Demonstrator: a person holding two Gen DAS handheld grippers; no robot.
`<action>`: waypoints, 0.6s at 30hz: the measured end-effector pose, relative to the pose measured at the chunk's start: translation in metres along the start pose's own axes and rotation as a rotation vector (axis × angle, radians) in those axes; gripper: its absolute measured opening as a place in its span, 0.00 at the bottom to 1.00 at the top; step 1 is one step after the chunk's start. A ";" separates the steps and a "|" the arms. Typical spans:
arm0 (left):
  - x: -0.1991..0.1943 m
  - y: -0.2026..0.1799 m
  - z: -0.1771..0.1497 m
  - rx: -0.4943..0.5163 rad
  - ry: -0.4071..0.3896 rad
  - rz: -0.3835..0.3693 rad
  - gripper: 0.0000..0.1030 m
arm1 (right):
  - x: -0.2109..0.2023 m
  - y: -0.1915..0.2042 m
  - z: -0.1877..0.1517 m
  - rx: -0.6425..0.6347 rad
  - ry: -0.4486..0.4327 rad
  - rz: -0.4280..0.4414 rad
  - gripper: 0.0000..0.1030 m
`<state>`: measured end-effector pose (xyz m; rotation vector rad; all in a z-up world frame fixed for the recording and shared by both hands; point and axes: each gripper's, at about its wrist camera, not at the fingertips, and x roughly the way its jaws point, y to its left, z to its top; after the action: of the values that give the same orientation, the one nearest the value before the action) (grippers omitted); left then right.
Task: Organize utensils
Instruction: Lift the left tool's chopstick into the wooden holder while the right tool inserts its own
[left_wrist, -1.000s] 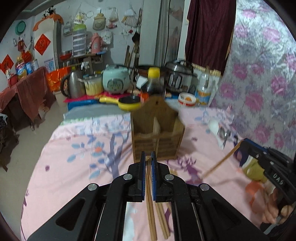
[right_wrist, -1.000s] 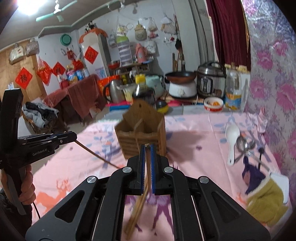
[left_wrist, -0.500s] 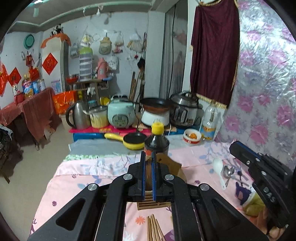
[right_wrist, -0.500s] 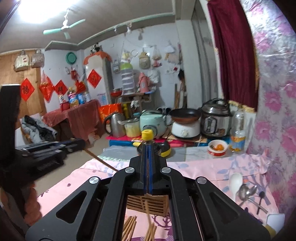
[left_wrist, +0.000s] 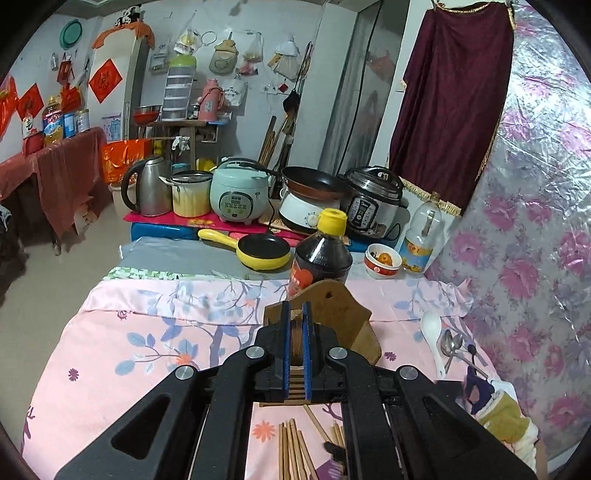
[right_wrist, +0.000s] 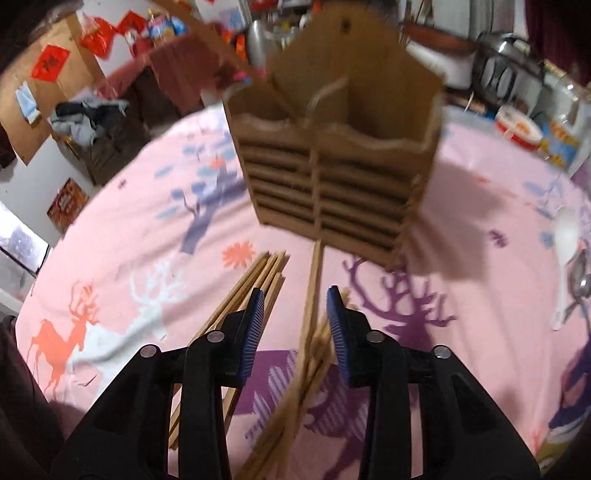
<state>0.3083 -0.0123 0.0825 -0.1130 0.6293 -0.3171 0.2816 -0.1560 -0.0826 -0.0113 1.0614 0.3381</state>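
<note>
The wooden utensil holder (right_wrist: 332, 147) stands on the pink cloth with two top compartments, both looking empty. My right gripper (right_wrist: 295, 295) tips down in front of it, its jaws opening. One chopstick (right_wrist: 313, 273) lies on the cloth between the pads, untouched, and a bundle of chopsticks (right_wrist: 255, 284) lies beside the left finger. My left gripper (left_wrist: 295, 306) hovers in front of the holder (left_wrist: 332, 314), shut on a chopstick whose brown end shows between the pads. More chopsticks (left_wrist: 291, 450) lie below it. A white spoon (left_wrist: 432, 332) and metal spoons (left_wrist: 452, 343) rest at the right.
Behind the holder stand a dark sauce bottle (left_wrist: 321, 258), a yellow pan (left_wrist: 262, 251), a small bowl (left_wrist: 382, 260) and cooking appliances. A yellow and purple rag (left_wrist: 502, 417) lies at the right front. The flowered wall covering borders the table on the right.
My right gripper rose shut over the holder, then dropped and tipped down to the chopsticks on the cloth, where its jaws parted. My left gripper rose toward the holder, staying shut.
</note>
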 end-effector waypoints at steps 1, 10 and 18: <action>0.002 0.002 -0.001 -0.003 0.004 -0.002 0.06 | 0.007 0.002 0.001 -0.004 0.009 -0.023 0.34; 0.006 0.002 -0.001 0.005 0.018 -0.022 0.06 | 0.047 -0.003 0.010 0.025 0.087 -0.103 0.24; 0.011 0.004 -0.002 -0.001 0.034 -0.027 0.06 | 0.001 0.011 -0.009 -0.021 -0.025 -0.090 0.06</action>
<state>0.3165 -0.0118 0.0745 -0.1174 0.6619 -0.3455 0.2718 -0.1472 -0.0862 -0.0733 1.0294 0.2667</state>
